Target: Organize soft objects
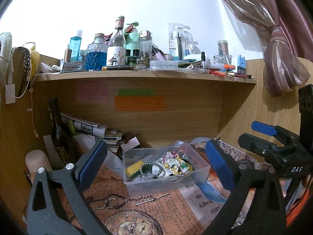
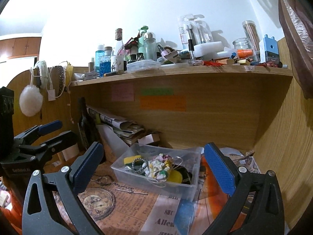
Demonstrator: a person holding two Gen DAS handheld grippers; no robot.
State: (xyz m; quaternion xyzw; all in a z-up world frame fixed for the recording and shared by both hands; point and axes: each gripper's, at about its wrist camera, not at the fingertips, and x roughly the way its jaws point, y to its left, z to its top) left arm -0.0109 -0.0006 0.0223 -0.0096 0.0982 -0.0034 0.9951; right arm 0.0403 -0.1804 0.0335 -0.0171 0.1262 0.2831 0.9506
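While both grippers hover with jaws spread wide and nothing between them, the clear plastic box (image 1: pixel 197 173) sits on the newspaper-print desk cover (image 1: pixel 148 211) under the wooden shelf (image 1: pixel 144 77). Inside it lie a floral scrunchie (image 1: pixel 177 162) and a yellow sponge (image 1: pixel 134 168) (other pieces are too tangled to name). The left gripper (image 1: pixel 156 162) frames the box; the right gripper (image 2: pixel 154 166) does likewise, with open cover in front of it.

Bright indoor light floods the white wall (image 1: pixel 137 4), washing it out to glare. The shelf (image 1: pixel 144 77) casts dim shadow over the nook below. Both views bend strongly and darken at their rounded edges. Near parts look slightly soft.
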